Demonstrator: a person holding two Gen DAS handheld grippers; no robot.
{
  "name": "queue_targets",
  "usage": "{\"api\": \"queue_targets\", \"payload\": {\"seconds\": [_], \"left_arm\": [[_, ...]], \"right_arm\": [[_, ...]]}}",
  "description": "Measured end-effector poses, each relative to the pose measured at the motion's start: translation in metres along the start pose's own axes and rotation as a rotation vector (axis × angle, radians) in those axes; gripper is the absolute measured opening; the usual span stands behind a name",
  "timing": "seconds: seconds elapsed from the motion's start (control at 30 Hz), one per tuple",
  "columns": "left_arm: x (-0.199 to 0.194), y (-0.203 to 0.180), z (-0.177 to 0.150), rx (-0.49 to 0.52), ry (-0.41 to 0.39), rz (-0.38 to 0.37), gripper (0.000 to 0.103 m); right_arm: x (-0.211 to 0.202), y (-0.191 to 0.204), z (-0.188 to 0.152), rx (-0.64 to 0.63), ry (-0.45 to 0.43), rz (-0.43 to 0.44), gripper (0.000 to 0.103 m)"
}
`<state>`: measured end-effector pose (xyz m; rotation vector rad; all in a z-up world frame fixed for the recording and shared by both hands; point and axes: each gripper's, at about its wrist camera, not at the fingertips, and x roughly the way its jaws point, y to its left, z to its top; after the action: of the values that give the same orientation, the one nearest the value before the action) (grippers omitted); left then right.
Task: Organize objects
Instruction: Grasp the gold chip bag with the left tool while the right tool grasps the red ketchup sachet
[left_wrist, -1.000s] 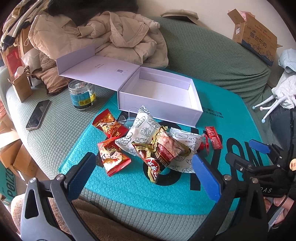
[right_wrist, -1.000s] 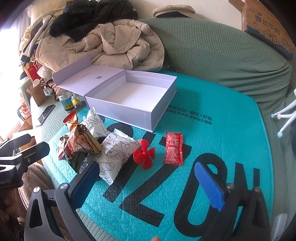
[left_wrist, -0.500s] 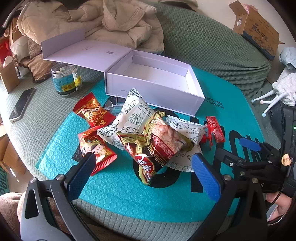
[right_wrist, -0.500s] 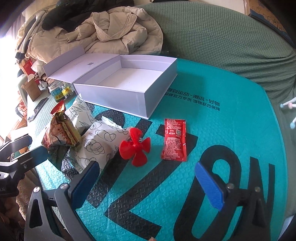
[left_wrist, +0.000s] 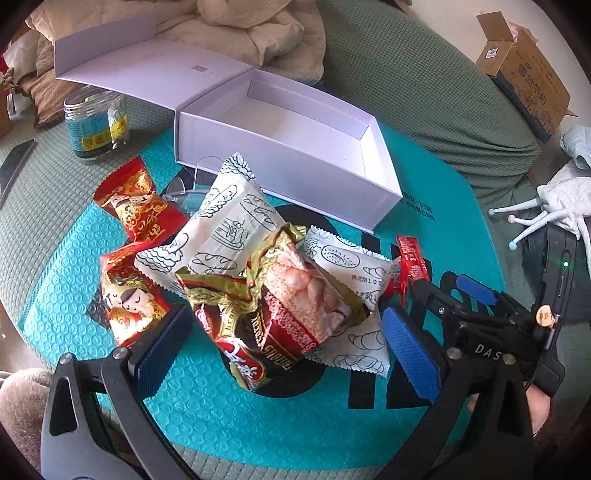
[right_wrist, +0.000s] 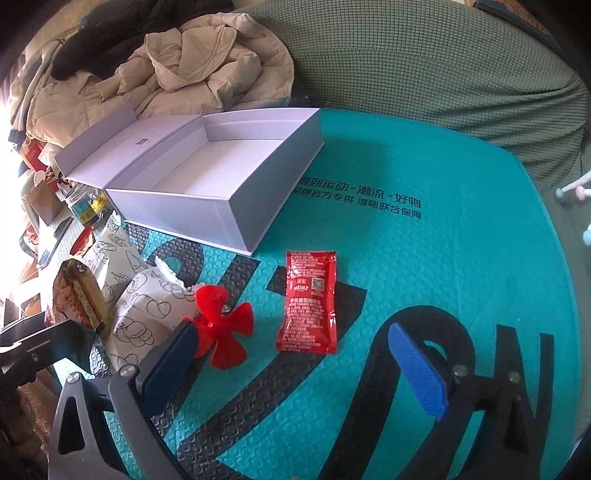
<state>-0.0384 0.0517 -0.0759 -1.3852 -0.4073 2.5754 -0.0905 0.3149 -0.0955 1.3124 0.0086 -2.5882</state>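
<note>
An open white box (left_wrist: 303, 122) (right_wrist: 207, 184) lies empty on a teal bubble mailer (left_wrist: 207, 406) (right_wrist: 443, 258). In front of it is a pile of snack packets. A gold and red packet (left_wrist: 280, 314) lies on top of two white bread packets (left_wrist: 229, 225). Two red packets (left_wrist: 136, 206) lie to their left. My left gripper (left_wrist: 284, 350) is open, its fingers either side of the gold packet. A red ketchup sachet (right_wrist: 310, 299) and a red propeller (right_wrist: 221, 328) lie on the mailer. My right gripper (right_wrist: 291, 358) is open, just before the sachet.
A glass jar (left_wrist: 96, 122) stands left of the box, with a phone (left_wrist: 14, 162) farther left. Beige jackets (right_wrist: 207, 62) are heaped behind the box on the green sofa (right_wrist: 424, 66). A cardboard carton (left_wrist: 524, 70) sits at the far right.
Both grippers have moved forward and down. The left now straddles the gold packet. The right has closed in on the ketchup sachet and propeller. Nothing has been picked up.
</note>
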Motion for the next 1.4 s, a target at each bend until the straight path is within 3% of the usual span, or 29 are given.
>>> {"api": "queue_targets", "payload": {"seconds": [0.13,0.33,0.53,0.6,0.67,0.77,0.83,0.9,0.97,1.1,1.4], "left_arm": [[0.008,0.006,0.005,-0.05,0.014,-0.007,0.103],[0.023,0.027,0.007,-0.194,0.047,-0.11,0.103],[0.024,0.032,0.013,-0.196,0.022,-0.074,0.099],[0.025,0.031,0.014,-0.175,0.022,-0.058,0.097],[0.024,0.029,0.015,-0.157,0.018,-0.042,0.095],[0.023,0.029,0.016,-0.142,0.01,-0.028,0.09],[0.022,0.031,0.018,-0.145,0.01,-0.025,0.084],[0.02,0.033,0.02,-0.149,0.014,-0.021,0.077],[0.019,0.035,0.022,-0.155,0.016,-0.02,0.073],[0.016,0.035,0.025,-0.158,0.026,-0.034,0.063],[0.004,0.024,0.033,-0.075,0.014,0.025,0.059]], "right_arm": [[0.01,-0.004,0.004,0.002,0.004,-0.023,0.103],[0.02,-0.003,0.011,-0.014,-0.003,-0.083,0.103],[0.025,-0.006,0.012,0.024,-0.007,-0.084,0.102],[0.028,-0.002,0.012,0.0,0.013,-0.123,0.088],[0.035,0.001,0.009,-0.018,0.039,-0.134,0.084],[0.033,0.006,0.005,-0.056,0.012,-0.14,0.076],[0.032,0.007,0.005,-0.064,0.001,-0.122,0.065],[0.031,0.01,0.004,-0.077,-0.011,-0.117,0.042],[0.029,0.013,0.003,-0.09,-0.014,-0.11,0.03],[0.026,0.012,0.0,-0.084,-0.012,-0.094,0.025],[0.012,0.009,-0.006,-0.04,-0.007,-0.052,0.021]]}}
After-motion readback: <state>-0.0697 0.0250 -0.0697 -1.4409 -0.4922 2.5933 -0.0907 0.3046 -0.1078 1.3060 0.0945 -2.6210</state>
